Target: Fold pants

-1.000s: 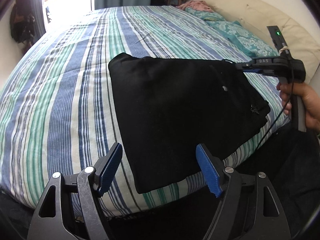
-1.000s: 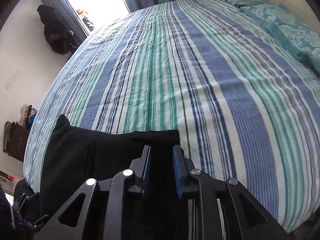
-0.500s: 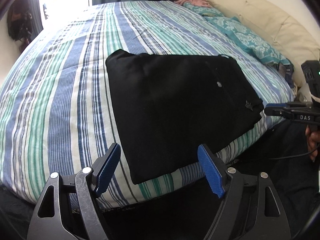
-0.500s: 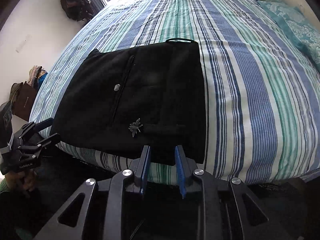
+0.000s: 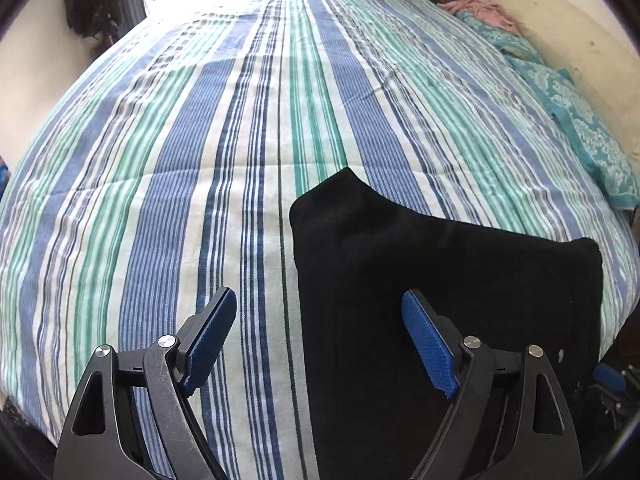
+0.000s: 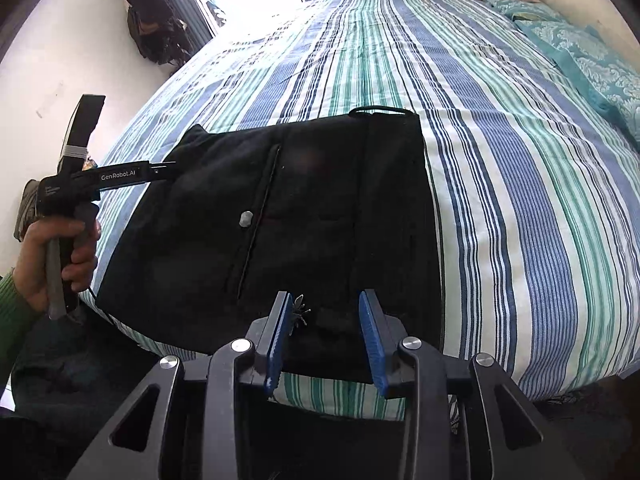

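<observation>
- Black pants (image 6: pixel 304 216) lie folded into a compact rectangle at the near edge of the striped bed (image 6: pixel 520 184); fold looks basically done.
- Left gripper (image 5: pixel 320 340) spread wide over the pants' left edge, empty.
- Right gripper (image 6: pixel 326 336) jaws have just been opening, nothing pinched.
- Left: maybe a final tidy.

- The striped bedspread (image 6: pixel 520 208) lies bare beyond and right of the folded pants (image 6: pixel 312 216): open passage.
- Pillows (image 6: pixel 592 60) and clothes crowd the far headboard edge, seemingly clear of reach.
</observation>
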Tool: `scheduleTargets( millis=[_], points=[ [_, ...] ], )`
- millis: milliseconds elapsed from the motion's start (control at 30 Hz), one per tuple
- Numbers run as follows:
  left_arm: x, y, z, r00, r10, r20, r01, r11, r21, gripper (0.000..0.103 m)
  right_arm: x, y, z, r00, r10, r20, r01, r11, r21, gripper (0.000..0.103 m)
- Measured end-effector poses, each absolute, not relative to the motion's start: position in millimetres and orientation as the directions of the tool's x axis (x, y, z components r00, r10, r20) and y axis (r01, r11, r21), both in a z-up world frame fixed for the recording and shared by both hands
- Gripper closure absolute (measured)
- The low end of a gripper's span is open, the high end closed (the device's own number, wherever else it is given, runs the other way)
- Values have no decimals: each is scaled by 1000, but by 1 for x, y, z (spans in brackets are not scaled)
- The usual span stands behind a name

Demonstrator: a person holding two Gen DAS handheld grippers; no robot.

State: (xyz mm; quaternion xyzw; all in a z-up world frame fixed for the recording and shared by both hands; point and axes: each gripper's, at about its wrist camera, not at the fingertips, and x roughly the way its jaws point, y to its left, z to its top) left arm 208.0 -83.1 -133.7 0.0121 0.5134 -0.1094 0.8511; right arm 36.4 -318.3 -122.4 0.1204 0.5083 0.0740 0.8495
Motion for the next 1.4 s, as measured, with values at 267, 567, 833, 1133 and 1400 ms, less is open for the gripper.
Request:
scheduleTargets(
  millis=[267, 567, 833, 1133, 1400],
  points=[
    [120, -89, -97, 462, -205, -863, 340, 940, -41, 11, 1, -330, -81, 562, 156, -813, -27, 985, 170, 39],
    [87, -86, -94, 481, -126, -868, 312, 950, 35, 11, -1, -326, -86, 543, 168, -823, 2, 980, 201, 31],
    [94, -75, -94, 472, -171, -865, 325, 946, -10, 11, 6, -328, -87, 553, 195, -810, 0, 972, 235, 21],
    [156, -18, -151, 221, -579, -785, 192, 815, -547, 11, 80, -410, -151, 428, 457, -779, 142, 818, 558, 15],
    [165, -59, -182, 130, -641, -756, 197, 764, -614, 22, 108, -393, -197, 299, 679, -670, 102, 676, 730, 3]
  ],
)
